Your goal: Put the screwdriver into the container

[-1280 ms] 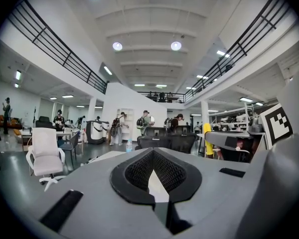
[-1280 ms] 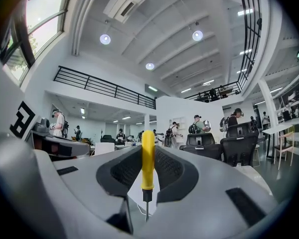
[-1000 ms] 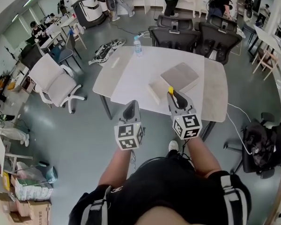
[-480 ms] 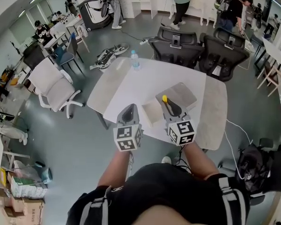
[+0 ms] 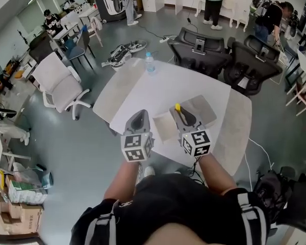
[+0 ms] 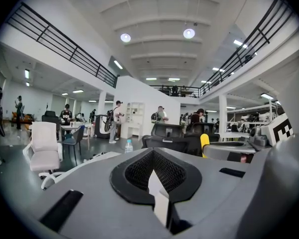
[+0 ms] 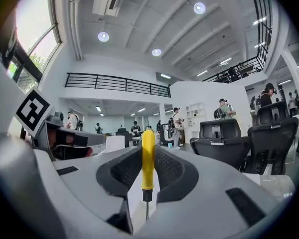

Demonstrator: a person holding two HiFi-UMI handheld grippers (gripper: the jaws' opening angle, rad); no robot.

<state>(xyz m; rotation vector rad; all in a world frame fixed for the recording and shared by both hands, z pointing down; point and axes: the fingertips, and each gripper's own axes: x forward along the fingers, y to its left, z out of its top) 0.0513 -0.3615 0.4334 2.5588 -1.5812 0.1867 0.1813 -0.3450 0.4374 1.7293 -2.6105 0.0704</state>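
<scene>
Right tongs [image 5: 179, 112] carried the screwdriver [image 7: 148, 153] past the table [image 5: 143, 91] edge.

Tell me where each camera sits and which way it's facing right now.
Head view: on the person's head, looking steeply down at the white table; shows their torso, forearms, left gripper and right gripper.
Left gripper view: on the left gripper, looking out across the room along its near-closed, empty jaws.
Right gripper view: on the right gripper, facing the same way; its jaws clamp the yellow screwdriver.
Shared: both gripper views show the black chairs; the screwdriver shows in all three.
</scene>
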